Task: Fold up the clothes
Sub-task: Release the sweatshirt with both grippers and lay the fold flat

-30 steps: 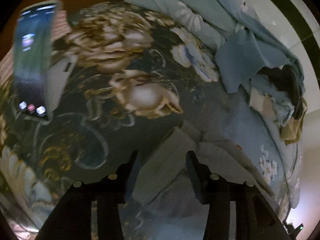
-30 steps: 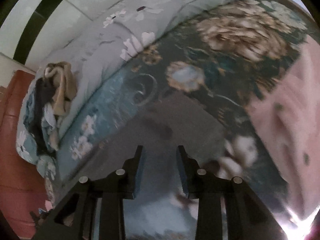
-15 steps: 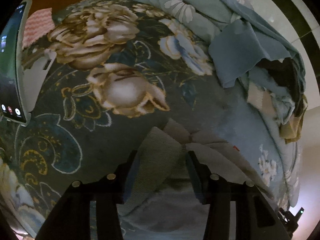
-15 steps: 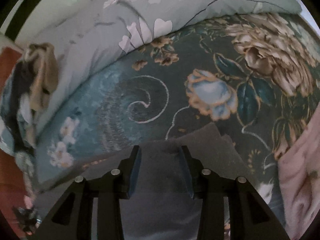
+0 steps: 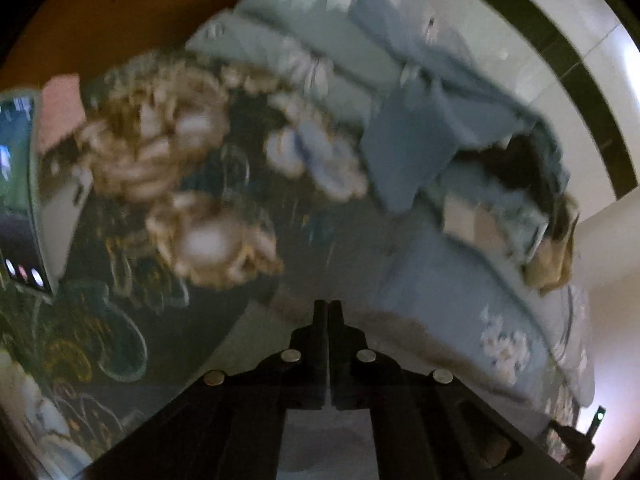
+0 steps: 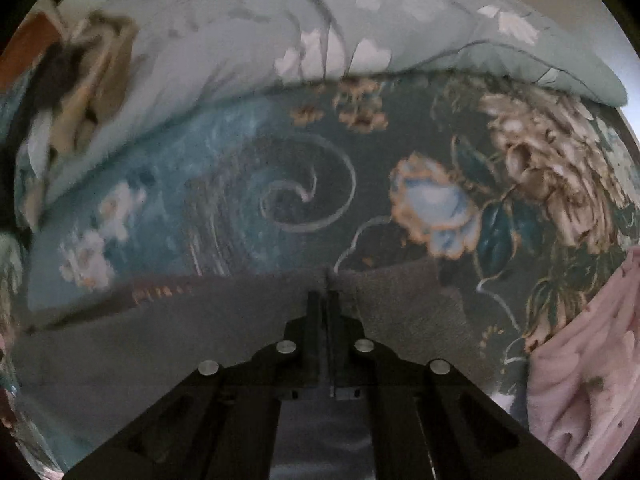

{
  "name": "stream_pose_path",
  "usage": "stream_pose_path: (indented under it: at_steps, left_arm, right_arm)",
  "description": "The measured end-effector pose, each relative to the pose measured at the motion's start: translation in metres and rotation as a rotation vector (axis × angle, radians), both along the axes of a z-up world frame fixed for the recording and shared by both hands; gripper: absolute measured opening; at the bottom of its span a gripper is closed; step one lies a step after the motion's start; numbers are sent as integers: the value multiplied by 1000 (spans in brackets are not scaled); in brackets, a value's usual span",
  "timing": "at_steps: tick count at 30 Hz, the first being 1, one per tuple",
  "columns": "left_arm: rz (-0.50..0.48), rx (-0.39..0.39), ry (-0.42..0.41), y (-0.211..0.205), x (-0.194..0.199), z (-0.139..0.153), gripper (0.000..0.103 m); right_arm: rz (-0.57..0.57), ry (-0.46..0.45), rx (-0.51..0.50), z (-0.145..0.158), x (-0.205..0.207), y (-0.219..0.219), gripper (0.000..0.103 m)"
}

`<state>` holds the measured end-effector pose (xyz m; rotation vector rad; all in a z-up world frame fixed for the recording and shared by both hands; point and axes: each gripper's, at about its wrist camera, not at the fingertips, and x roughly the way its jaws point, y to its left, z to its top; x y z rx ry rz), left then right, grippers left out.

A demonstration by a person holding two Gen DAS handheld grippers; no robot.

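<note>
A grey garment (image 6: pixel 120 344) lies on a dark floral blanket (image 6: pixel 288 200) on the bed. My right gripper (image 6: pixel 328 294) points steeply down and is shut on the garment's far edge; the cloth puckers just past the fingertips. In the blurred left wrist view the same grey garment (image 5: pixel 252 340) spreads under my left gripper (image 5: pixel 328 306). Its jaws are pressed together with the cloth's edge pinched at the tips. How much cloth sits inside either grip is hidden by the fingers.
A lit phone (image 5: pixel 18 200) stands at the left next to a pink cloth (image 5: pixel 60 108). A blue folded cloth (image 5: pixel 412 148) and a heap of clothes (image 5: pixel 520 184) lie on a pale floral duvet (image 6: pixel 200 52). A pink garment (image 6: pixel 592 360) lies at right.
Both grippers stood open over the grey garment and have now shut on its edge. The left one has lifted a little, blurring its view. The right one moved along the blanket and rolled.
</note>
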<state>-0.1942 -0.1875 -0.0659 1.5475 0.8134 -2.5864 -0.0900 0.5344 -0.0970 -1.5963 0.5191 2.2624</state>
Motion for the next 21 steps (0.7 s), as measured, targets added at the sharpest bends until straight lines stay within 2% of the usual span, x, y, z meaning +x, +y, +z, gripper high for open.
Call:
stream_pose_path:
  at_steps: [4, 12, 13, 15, 16, 17, 19, 21]
  left_arm:
    - [25, 6, 33, -11, -12, 17, 0]
    - [27, -13, -95, -19, -3, -16, 3]
    - [26, -12, -110, -21, -1, -21, 8]
    - [24, -23, -134, -24, -1, -29, 29]
    - [29, -31, -139, -26, -1, -33, 44]
    - [45, -31, -135, -30, -1, -36, 52]
    - [83, -3, -132, -40, -3, -42, 55]
    - [111, 74, -147, -50, -6, -53, 55]
  right_arm:
    - [-19, 44, -1, 12, -6, 3, 1]
    - [-34, 17, -21, -1, -5, 1, 1]
    - [-38, 16, -29, -3, -3, 3, 1]
    - [-49, 14, -44, -5, -1, 5, 1]
    - [-55, 13, -51, -6, -1, 6, 1]
    - [-60, 11, -57, -6, 0, 6, 1]
    - [-64, 0, -61, -7, 0, 6, 2]
    - [-65, -14, -60, -8, -1, 5, 2]
